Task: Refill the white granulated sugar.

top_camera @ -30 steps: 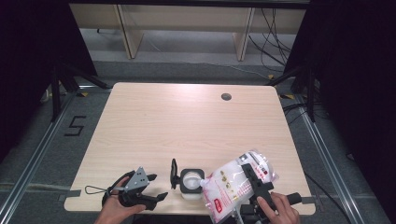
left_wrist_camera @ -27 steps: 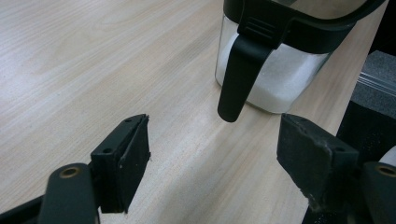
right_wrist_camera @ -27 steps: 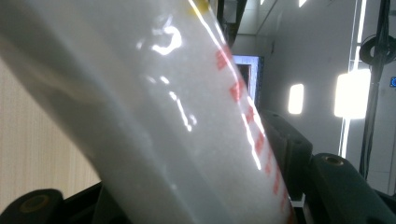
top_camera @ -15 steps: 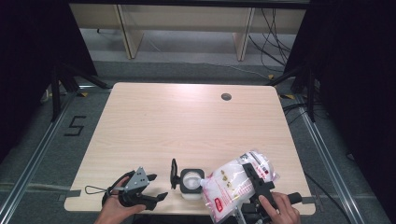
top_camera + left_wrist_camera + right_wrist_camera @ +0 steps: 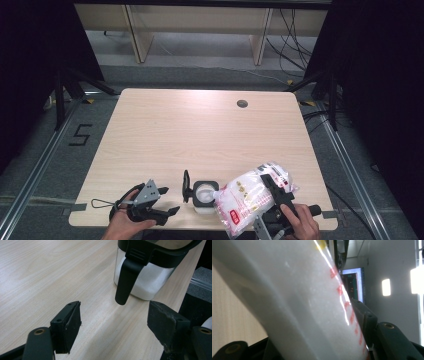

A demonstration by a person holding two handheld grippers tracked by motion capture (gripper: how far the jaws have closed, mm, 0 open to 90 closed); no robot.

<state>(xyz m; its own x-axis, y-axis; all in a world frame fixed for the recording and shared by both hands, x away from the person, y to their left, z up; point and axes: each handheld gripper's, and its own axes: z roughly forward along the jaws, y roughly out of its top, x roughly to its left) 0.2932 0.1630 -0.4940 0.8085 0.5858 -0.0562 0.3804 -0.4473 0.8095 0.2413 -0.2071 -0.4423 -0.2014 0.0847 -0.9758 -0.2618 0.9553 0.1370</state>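
A white plastic bag of granules with red print [image 5: 246, 202] is grasped in the right claw [image 5: 272, 192] near the bench's [image 5: 200, 130] near right corner, tilted with its low end hanging past the near edge; the jaws have just closed a little further on it. Just left of the bag, touching it, a clear square jar with a black flip lid and handle [image 5: 202, 194] stands near the near edge, holding white granules. The left claw [image 5: 167, 210] lies released near the near left corner, jaws apart with nothing between them, pointing at the jar.
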